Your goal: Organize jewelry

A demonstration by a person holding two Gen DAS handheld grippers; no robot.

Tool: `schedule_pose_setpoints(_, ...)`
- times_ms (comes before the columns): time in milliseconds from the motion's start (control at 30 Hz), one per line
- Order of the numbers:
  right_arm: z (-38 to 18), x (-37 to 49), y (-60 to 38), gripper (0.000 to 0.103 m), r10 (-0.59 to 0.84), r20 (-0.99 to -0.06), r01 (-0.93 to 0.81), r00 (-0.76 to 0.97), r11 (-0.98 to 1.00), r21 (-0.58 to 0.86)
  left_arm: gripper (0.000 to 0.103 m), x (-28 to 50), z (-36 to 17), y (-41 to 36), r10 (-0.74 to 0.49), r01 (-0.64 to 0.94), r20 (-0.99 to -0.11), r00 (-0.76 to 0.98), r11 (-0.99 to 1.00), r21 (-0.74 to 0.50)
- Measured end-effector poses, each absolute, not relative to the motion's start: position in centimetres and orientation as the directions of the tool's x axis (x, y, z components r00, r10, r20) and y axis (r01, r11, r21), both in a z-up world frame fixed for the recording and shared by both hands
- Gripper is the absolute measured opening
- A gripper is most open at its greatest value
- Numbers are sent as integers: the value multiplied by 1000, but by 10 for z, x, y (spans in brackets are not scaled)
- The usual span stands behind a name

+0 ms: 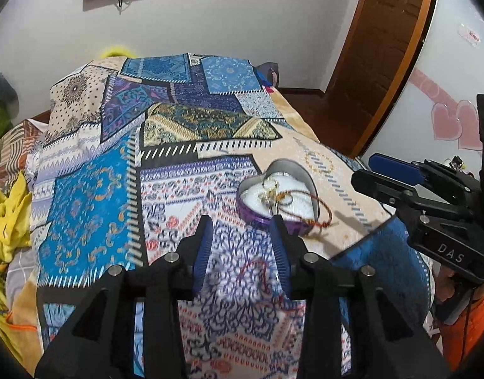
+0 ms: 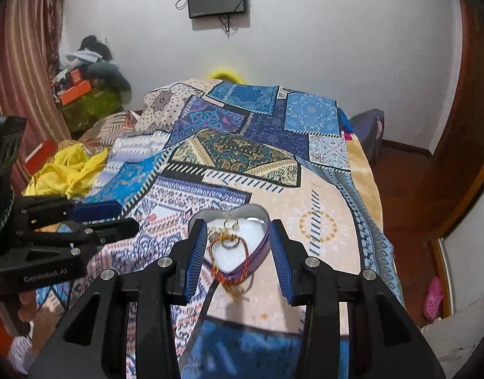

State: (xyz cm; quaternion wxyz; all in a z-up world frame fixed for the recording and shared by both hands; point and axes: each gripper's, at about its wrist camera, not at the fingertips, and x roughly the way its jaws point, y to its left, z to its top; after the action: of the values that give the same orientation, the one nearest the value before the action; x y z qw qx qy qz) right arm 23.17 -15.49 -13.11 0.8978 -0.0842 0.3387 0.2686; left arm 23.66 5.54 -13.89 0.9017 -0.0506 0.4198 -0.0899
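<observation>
Item: heart-shaped tin (image 2: 256,218) on the bedspread (image 2: 321,243) — rings inside, red cord bracelet (image 2: 232,268) draped over its near rim. My right gripper (image 2: 238,265), spread wide and empty, straddles it — nearer than my left gripper (image 1: 242,252), also unclenched.

Bedspread (image 2: 321,221) lies open around the heart-shaped box (image 2: 260,218); yellow cloth (image 2: 68,170) sits well apart.

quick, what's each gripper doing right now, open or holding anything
Left gripper: open, holding nothing, above the patterned patchwork blanket.
Right gripper: open, holding nothing, fingers either side of the heart-shaped purple tin with red-and-gold jewelry in it.
</observation>
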Motion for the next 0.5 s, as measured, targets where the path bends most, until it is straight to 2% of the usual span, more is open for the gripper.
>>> schedule_pose_setpoints(500, -168, 194, -164, 37, 358, -723, -535, 592, 844, -20, 39, 203, -185, 28, -275, 152, -829, 488, 961, -229)
